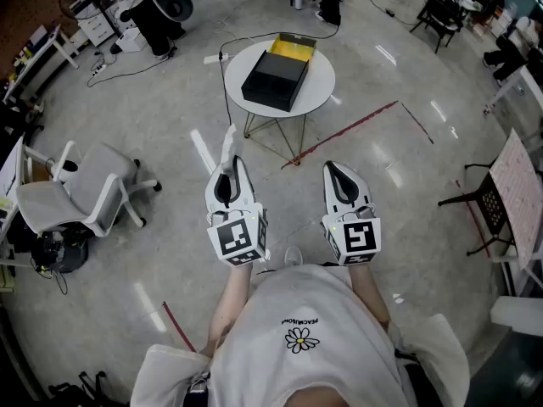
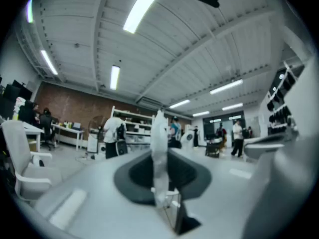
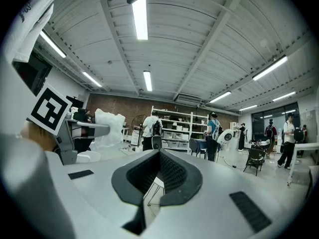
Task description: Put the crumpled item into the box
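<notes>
Two grippers out front, box well ahead

Left gripper (image 1: 232, 163) has its jaws pinched almost together on the crumpled item (image 1: 228, 146), a white strip poking up past the tips, maybe thin plastic, it's blurry; right gripper (image 1: 333, 168) has its jaws together, nothing in them; black box (image 1: 276, 79) sits open on the round white table (image 1: 321, 91), well apart from both.

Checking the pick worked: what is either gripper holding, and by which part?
The left gripper is shut on the white crumpled item, pinching its near end; the rest sticks past the tips. The right gripper holds nothing.
</notes>
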